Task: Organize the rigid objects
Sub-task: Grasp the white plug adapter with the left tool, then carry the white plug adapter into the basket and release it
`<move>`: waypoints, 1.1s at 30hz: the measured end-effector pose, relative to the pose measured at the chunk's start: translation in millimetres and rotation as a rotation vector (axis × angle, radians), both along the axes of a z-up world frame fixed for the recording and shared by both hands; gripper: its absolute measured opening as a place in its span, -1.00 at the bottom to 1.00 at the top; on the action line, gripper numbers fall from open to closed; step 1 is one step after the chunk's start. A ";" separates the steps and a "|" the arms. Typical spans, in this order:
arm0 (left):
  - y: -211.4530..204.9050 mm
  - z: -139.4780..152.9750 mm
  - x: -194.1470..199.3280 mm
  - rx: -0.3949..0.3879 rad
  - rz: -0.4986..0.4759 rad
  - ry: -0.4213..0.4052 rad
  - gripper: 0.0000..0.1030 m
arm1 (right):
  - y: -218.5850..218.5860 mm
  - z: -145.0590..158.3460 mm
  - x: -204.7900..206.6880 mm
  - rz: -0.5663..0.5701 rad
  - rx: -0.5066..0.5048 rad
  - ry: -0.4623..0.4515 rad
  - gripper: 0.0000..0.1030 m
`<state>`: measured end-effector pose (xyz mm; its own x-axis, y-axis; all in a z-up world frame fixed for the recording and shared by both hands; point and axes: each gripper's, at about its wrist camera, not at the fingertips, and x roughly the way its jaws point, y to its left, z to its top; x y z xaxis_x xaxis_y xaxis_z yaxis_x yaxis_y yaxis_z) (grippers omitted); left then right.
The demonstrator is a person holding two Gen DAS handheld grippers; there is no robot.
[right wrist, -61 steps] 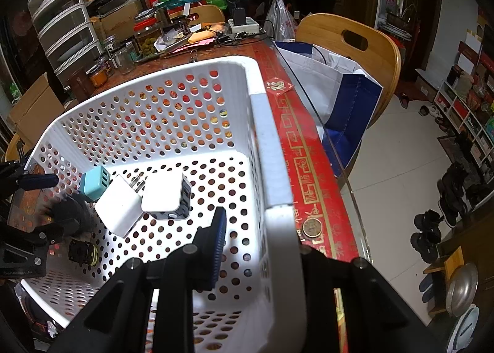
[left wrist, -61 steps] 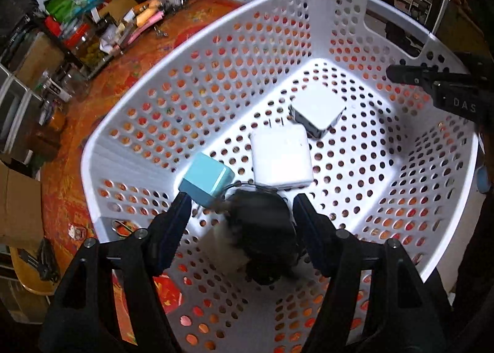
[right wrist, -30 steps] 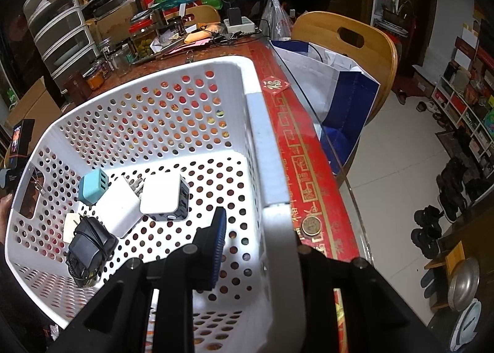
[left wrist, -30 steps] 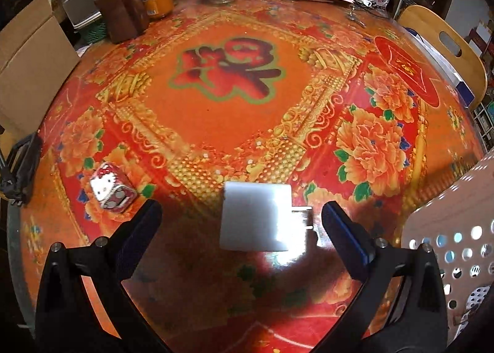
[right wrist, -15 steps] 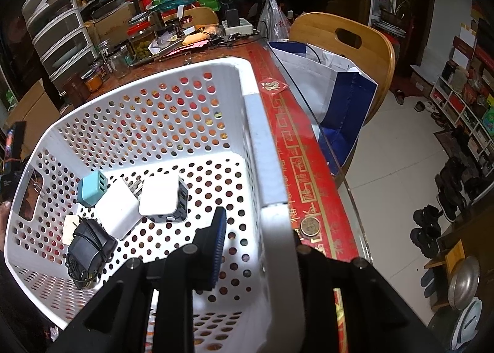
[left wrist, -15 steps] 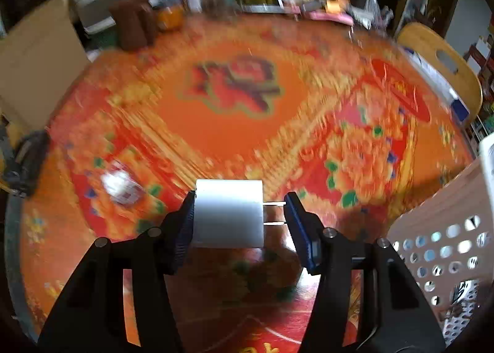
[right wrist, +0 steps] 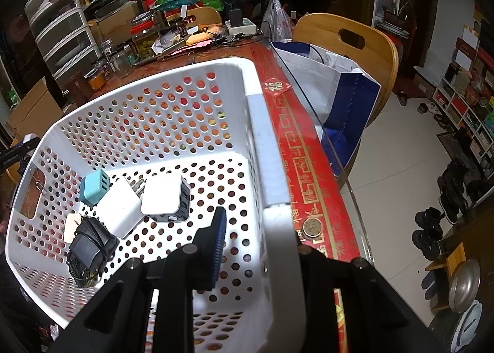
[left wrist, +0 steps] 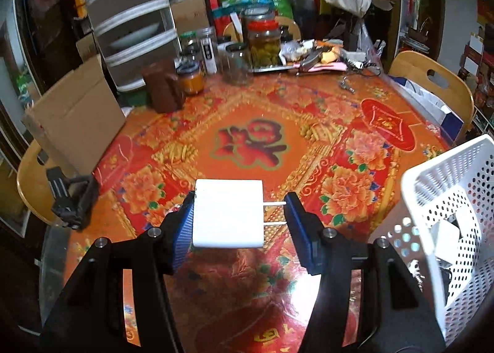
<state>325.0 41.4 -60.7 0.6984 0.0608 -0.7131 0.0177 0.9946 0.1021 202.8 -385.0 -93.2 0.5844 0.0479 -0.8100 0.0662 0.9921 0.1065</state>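
My left gripper [left wrist: 239, 214] is shut on a white plug charger [left wrist: 228, 213], its prongs pointing right, held above the red patterned table [left wrist: 253, 149]. The white perforated basket [left wrist: 447, 186] stands to its right. My right gripper [right wrist: 257, 238] is shut on the basket's right wall [right wrist: 271, 192]. Inside the basket lie a teal USB charger [right wrist: 94, 187], a white charger [right wrist: 119, 209], a white-and-black cube charger [right wrist: 166, 198] and a black adapter with wound cable [right wrist: 88, 248].
Jars [left wrist: 264, 41], drawers [left wrist: 129, 13], a cardboard box [left wrist: 74, 118] and clutter line the table's far side. A black clamp [left wrist: 74, 198] sits at the left edge. Wooden chairs [right wrist: 349, 44] stand around. A coin [right wrist: 312, 226] lies by the basket.
My left gripper left the basket, went to the white charger on the table, closed on it and lifted it. The right gripper kept its hold on the basket wall.
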 end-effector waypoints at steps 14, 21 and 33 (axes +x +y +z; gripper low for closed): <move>-16.8 48.9 -44.1 0.044 -0.034 -0.094 0.04 | 1.9 0.9 0.3 0.010 0.001 -0.004 -0.49; -41.9 66.9 -65.7 0.067 -0.083 -0.135 0.04 | 2.6 1.2 1.0 0.015 0.002 -0.007 -0.48; -135.1 63.2 -76.0 0.106 -0.269 -0.066 0.04 | 2.7 1.9 0.5 0.019 0.009 -0.014 -0.48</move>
<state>249.0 -93.7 2.5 0.7443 -0.0612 -0.6651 0.2690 0.9389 0.2146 203.3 -382.3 -91.3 0.5944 0.0665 -0.8014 0.0462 0.9921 0.1166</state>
